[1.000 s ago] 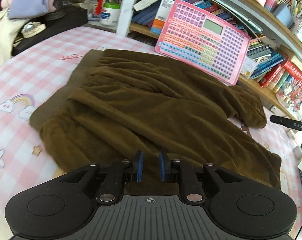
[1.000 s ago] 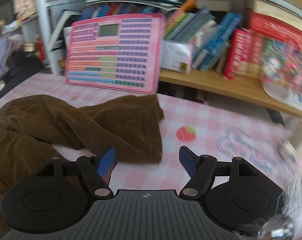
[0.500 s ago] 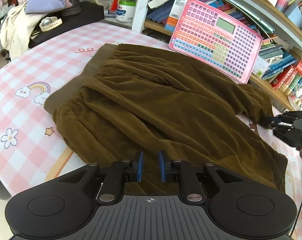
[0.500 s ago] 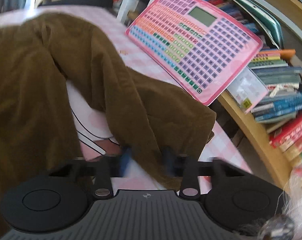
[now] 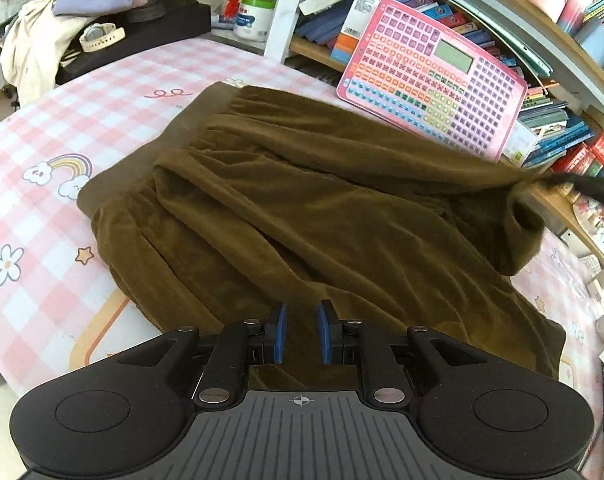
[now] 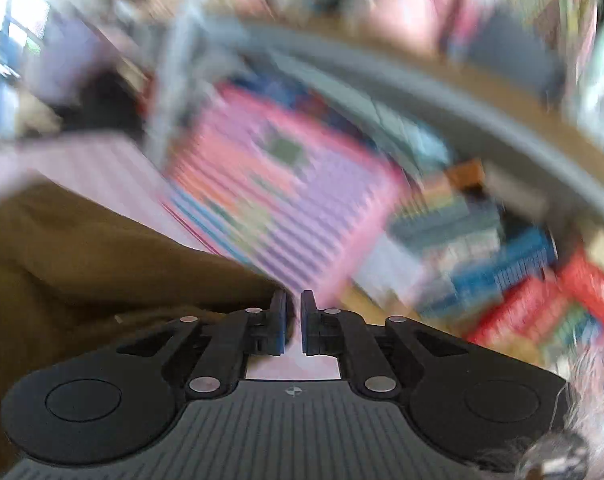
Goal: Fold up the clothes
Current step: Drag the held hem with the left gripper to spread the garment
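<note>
— Left gripper: pads a narrow gap apart, same as a second ago, poised over the near edge of the brown trousers. No visible pinch; only cloth seen below through the gap.

— And the right gripper?

— Spread wide a second ago, closed at the far-right leg end half a second ago, and just now opening again to a slim slit. Pale pink visible through the slit, brown cloth bunched against the left-hand pad. No telling about any cloth caught between.

— Whereabouts of the trousers?

— Spread across the pink checked table, waistband at the far left, legs running off to the right, just in front of the pink board propped against the shelf.

— Anything changed since before?

— Yes. Far leg end, flat on the table a second ago, now lifted off it and drawn up to a point at the right gripper's tip, sagging in a loop before the books. Rest of the cloth lying much as before, near leg flat on the table. Right-hand view badly smeared now, fairly sharp a second ago.
</note>
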A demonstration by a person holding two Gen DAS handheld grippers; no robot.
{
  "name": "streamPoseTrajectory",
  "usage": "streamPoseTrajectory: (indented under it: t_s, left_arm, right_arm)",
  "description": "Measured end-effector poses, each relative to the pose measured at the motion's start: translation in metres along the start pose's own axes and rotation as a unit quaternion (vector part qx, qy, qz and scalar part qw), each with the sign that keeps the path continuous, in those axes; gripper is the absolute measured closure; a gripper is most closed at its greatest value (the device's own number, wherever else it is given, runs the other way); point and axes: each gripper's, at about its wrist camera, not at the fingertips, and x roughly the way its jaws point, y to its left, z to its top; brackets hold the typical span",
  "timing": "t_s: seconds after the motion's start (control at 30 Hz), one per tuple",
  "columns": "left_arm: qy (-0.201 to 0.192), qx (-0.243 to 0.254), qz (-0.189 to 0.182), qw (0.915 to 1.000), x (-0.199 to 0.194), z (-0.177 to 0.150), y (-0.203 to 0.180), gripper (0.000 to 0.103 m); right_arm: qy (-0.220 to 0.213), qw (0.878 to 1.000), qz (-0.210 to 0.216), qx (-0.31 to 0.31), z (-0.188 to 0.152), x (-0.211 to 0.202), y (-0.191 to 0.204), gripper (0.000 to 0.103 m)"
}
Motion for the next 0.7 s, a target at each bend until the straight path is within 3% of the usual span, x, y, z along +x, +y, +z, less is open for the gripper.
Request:
streamPoseTrajectory:
  t_s: [0.03,0.07,0.17,0.27,0.37,0.47,0.5,0.57,0.6,0.63,0.7]
  left_arm:
    - [0.000,-0.003,0.001,1.0000,0.000,0.000,0.001,0.085]
    - [0.000,-0.005,0.002,1.0000,0.001,0.000,0.003,0.085]
    - [0.010,-0.013,0.003,0.9999,0.006,-0.002,0.006,0.085]
    - [0.021,-0.006,-0.003,0.9998,0.012,-0.002,0.000,0.085]
    - [0.024,0.011,-0.012,0.9996,0.014,-0.001,-0.008,0.085]
    - [0.025,0.018,-0.013,0.9994,0.014,0.000,-0.011,0.085]
    - [0.024,0.019,-0.012,0.9995,0.013,0.000,-0.010,0.085]
    - [0.024,0.019,-0.010,0.9995,0.012,0.000,-0.010,0.085]
    - [0.023,0.020,-0.010,0.9995,0.011,0.001,-0.009,0.085]
    - [0.022,0.022,-0.010,0.9995,0.010,0.001,-0.009,0.085]
    - [0.018,0.017,-0.008,0.9997,0.008,0.001,-0.005,0.085]
  right_arm:
    - [0.025,0.999,-0.025,0.007,-0.007,0.015,-0.002,0.069]
    - [0.050,0.997,-0.050,0.014,-0.014,0.030,-0.004,0.068]
    - [0.066,0.988,0.003,0.141,-0.035,0.016,-0.022,0.059]
    - [0.075,0.965,0.076,0.240,-0.051,0.000,-0.024,0.042]
    - [0.072,0.950,0.143,0.267,-0.054,-0.011,-0.004,0.032]
    - [0.070,0.951,0.179,0.240,-0.047,-0.010,0.026,0.028]
    - [0.078,0.954,0.176,0.228,-0.045,-0.006,0.034,0.029]
    - [0.095,0.957,0.165,0.219,-0.040,0.005,0.045,0.057]
    - [0.102,0.955,0.166,0.222,-0.040,0.010,0.046,0.094]
    - [0.095,0.953,0.158,0.241,-0.041,0.011,0.041,0.097]
    - [0.019,0.935,0.118,0.335,-0.052,-0.008,0.012,0.098]
